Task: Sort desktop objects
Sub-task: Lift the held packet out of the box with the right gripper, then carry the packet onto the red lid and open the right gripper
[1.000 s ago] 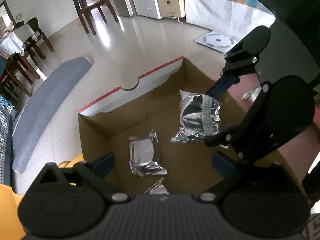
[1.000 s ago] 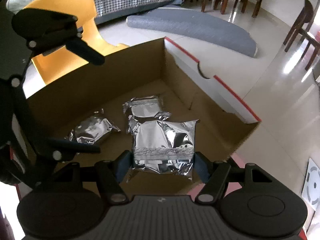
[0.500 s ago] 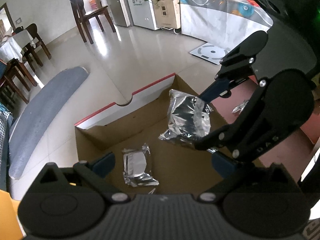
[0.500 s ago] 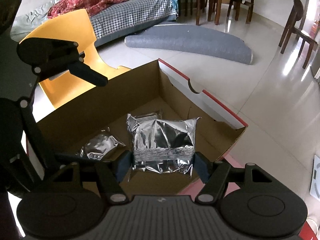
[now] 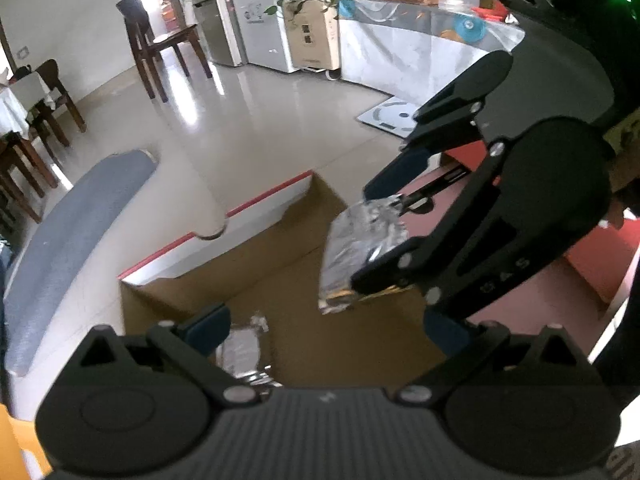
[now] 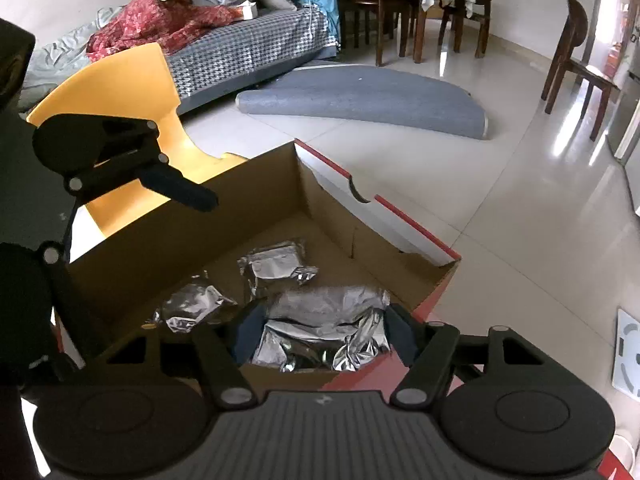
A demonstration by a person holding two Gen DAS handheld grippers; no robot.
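A silver foil packet (image 6: 320, 320) sits crumpled between my right gripper's (image 6: 324, 330) pads, and the jaws are closing on it. In the left wrist view the same packet (image 5: 356, 248) hangs in the right gripper (image 5: 370, 236) above the near corner of an open cardboard box (image 5: 192, 292). Two more foil packets (image 6: 276, 266) (image 6: 192, 306) lie on the floor of the box (image 6: 180, 236). My left gripper (image 5: 326, 328) stands open over the box with nothing between its fingers; one of its fingers (image 6: 180, 192) shows at the left of the right wrist view.
The box rests on a red surface (image 5: 560, 292). Behind it stand a yellow chair (image 6: 120, 80), a grey mat (image 6: 360, 96) on the tiled floor and wooden chairs (image 6: 572, 52). A white scale (image 5: 394, 114) lies on the floor.
Both grippers have risen and drawn back from the box floor. The packet in the right gripper has gone from flat to crumpled and now hangs nearer the box's near edge.
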